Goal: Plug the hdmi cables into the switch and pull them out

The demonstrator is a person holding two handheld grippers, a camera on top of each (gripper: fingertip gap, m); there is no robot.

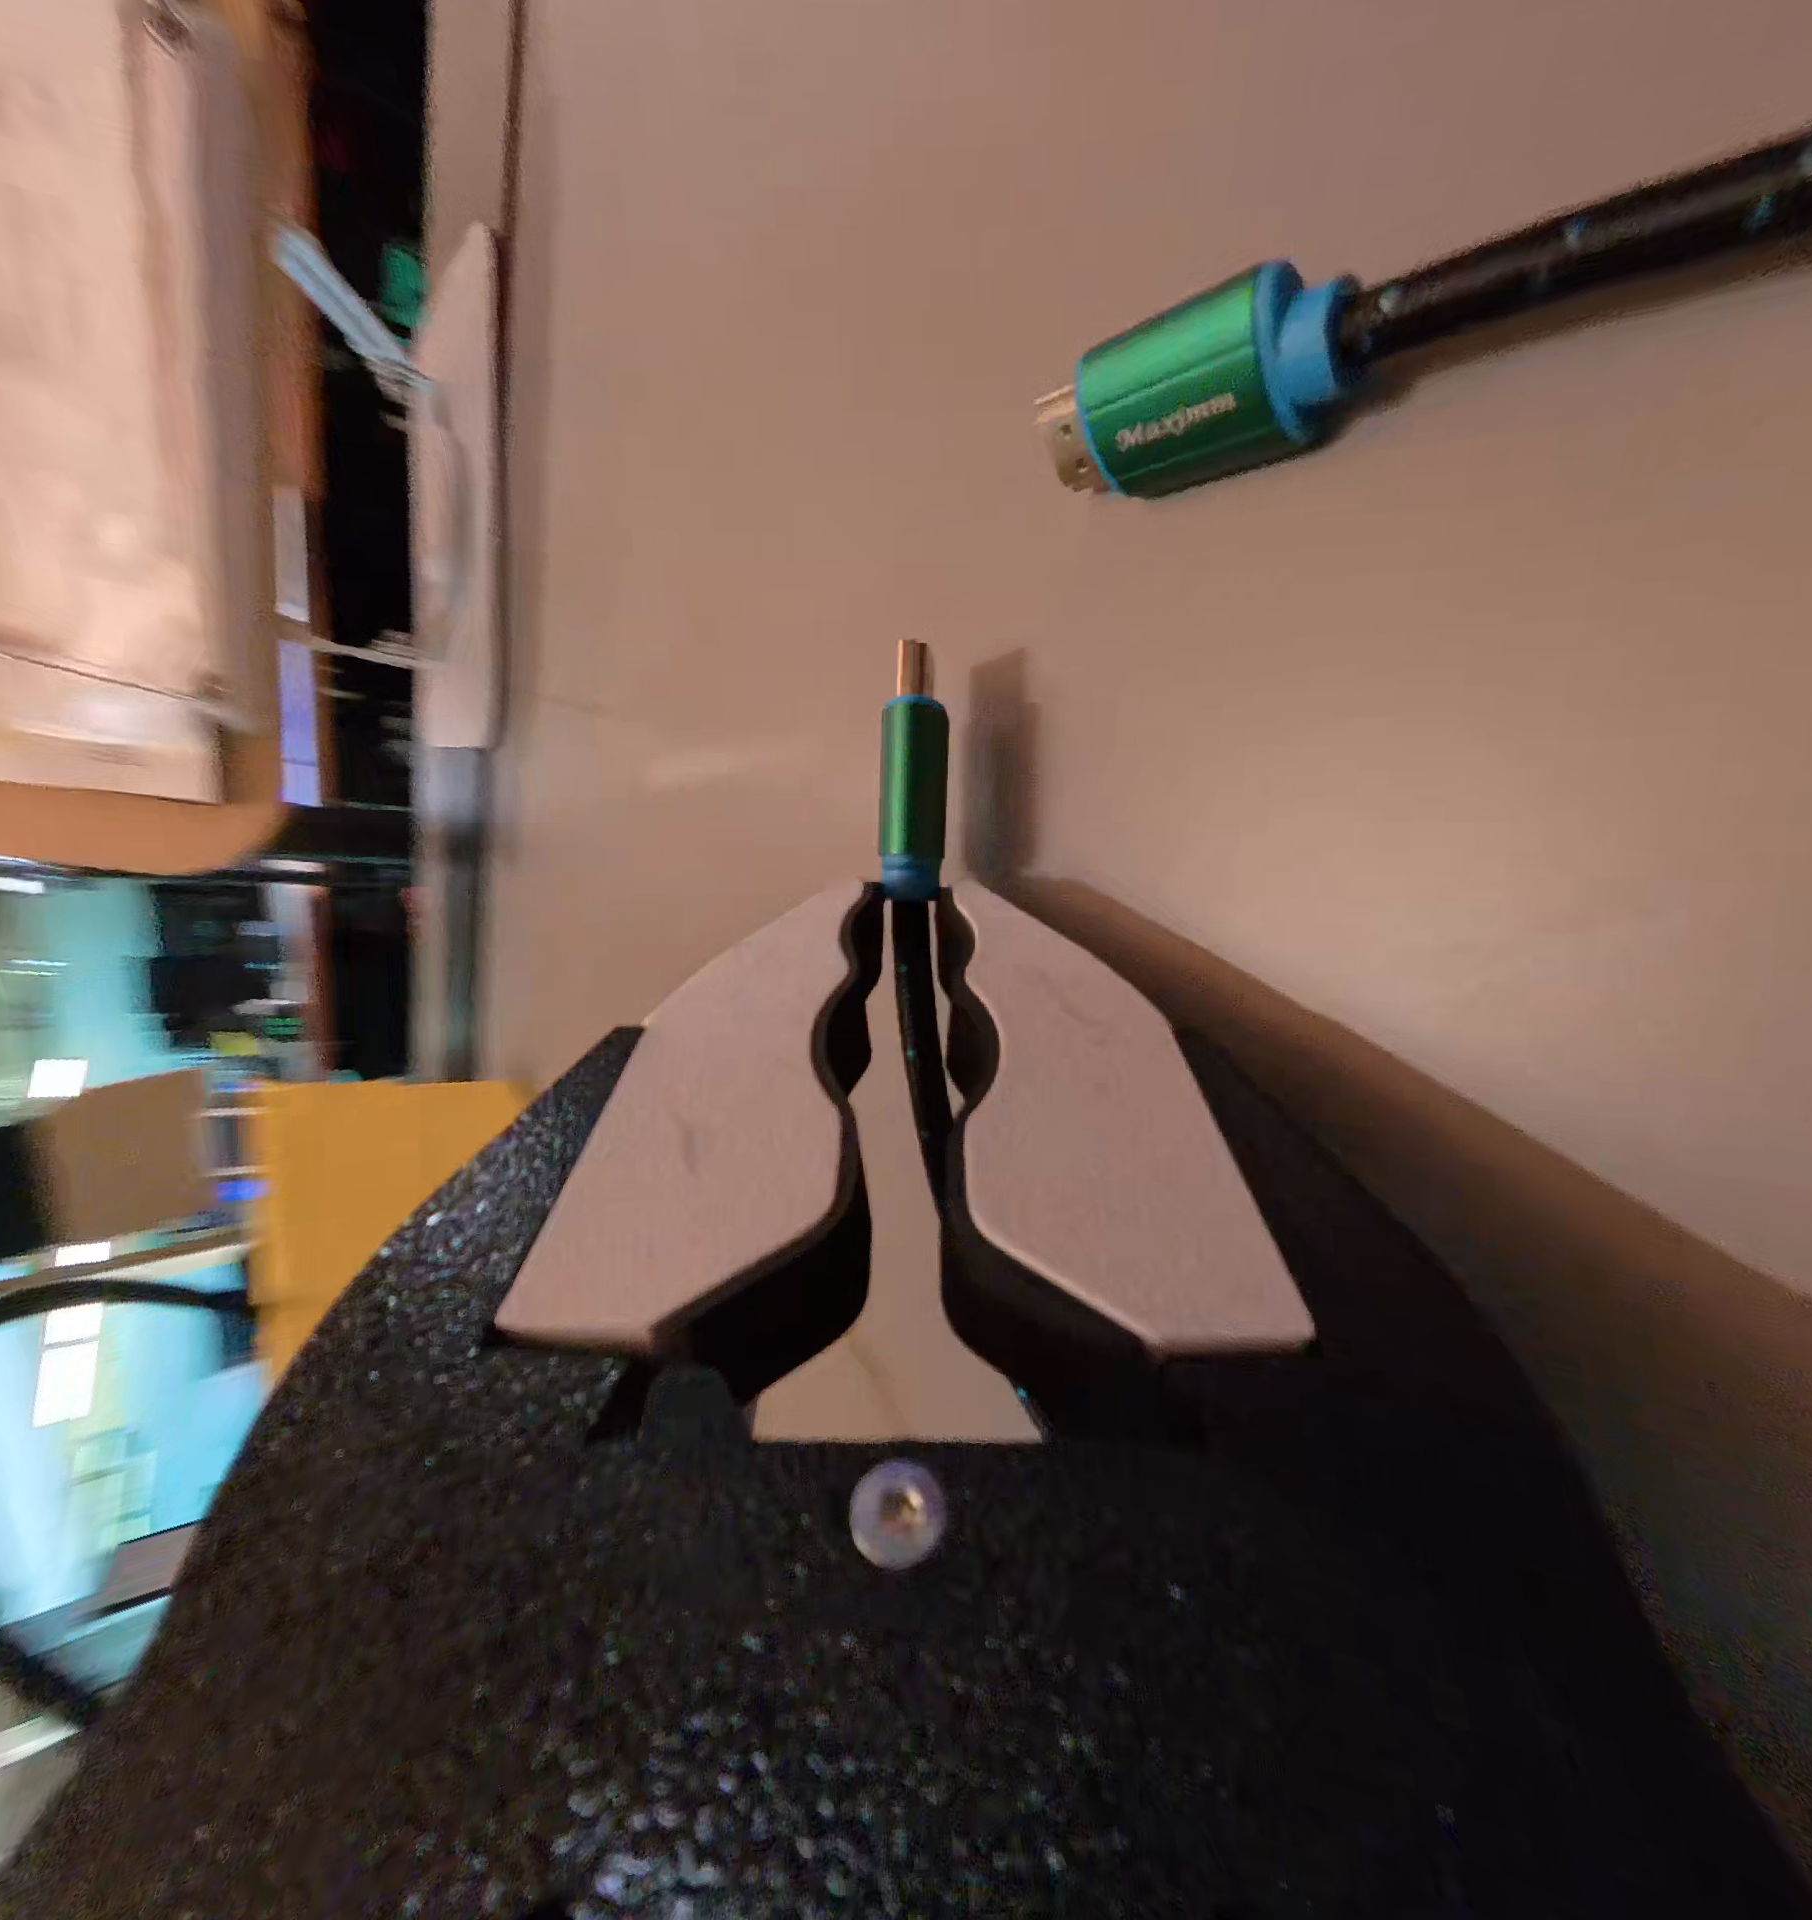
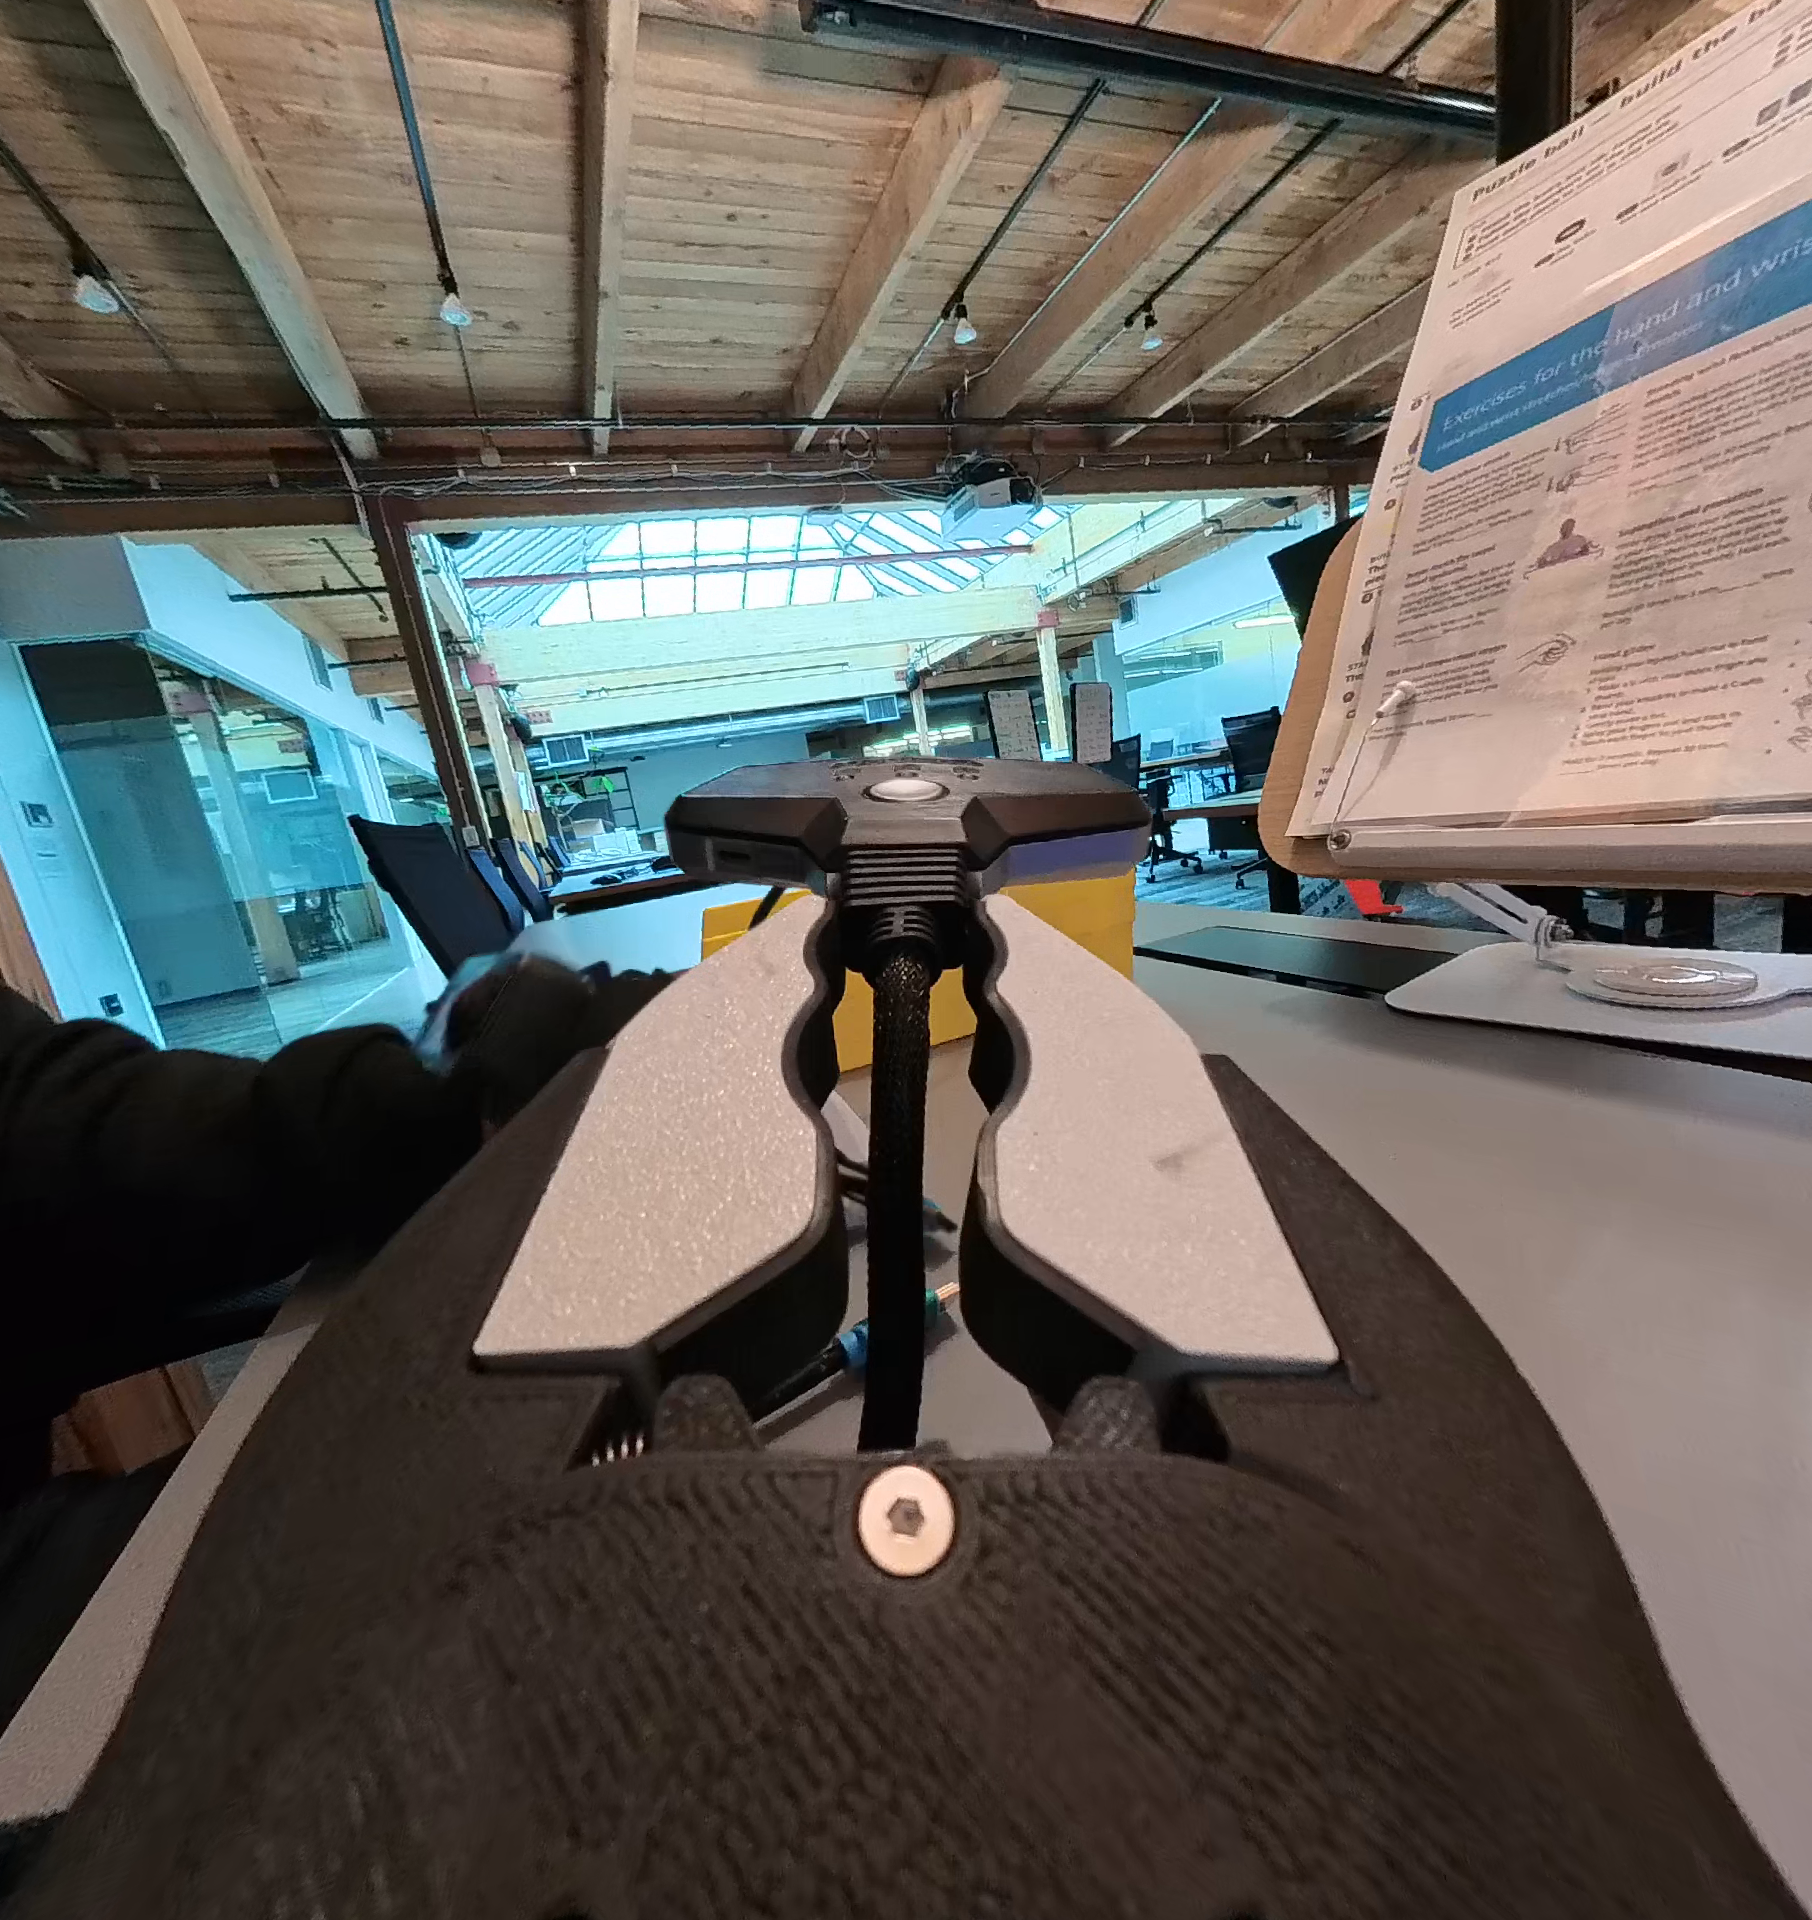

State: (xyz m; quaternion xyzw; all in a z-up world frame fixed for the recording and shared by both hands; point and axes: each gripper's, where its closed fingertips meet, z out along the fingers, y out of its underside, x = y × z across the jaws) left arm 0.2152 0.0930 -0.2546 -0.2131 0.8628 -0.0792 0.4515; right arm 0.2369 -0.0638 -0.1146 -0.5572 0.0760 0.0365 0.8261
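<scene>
My left gripper [image 1: 907, 899] is shut on a black HDMI cable just behind its green plug [image 1: 912, 774]; the plug's metal tip points straight ahead, edge on. The view is rolled, so the grey table [image 1: 1349, 779] fills the right side. A second green HDMI plug [image 1: 1182, 400] with a blue collar and black braided cable lies on the table, upper right. My right gripper [image 2: 900, 930] is shut on the ribbed neck of the black switch [image 2: 907, 816], held above the table, its braided lead running back between the fingers. A green plug [image 2: 933, 1304] lies on the table below.
A yellow box [image 2: 1078, 914] stands behind the switch. A document stand with printed sheets [image 2: 1608, 520] and its flat base [image 2: 1608, 987] stand at the right on the table [image 2: 1556, 1299]. A person's black sleeve [image 2: 154, 1195] is at the left. A cardboard box [image 1: 81, 416] is blurred.
</scene>
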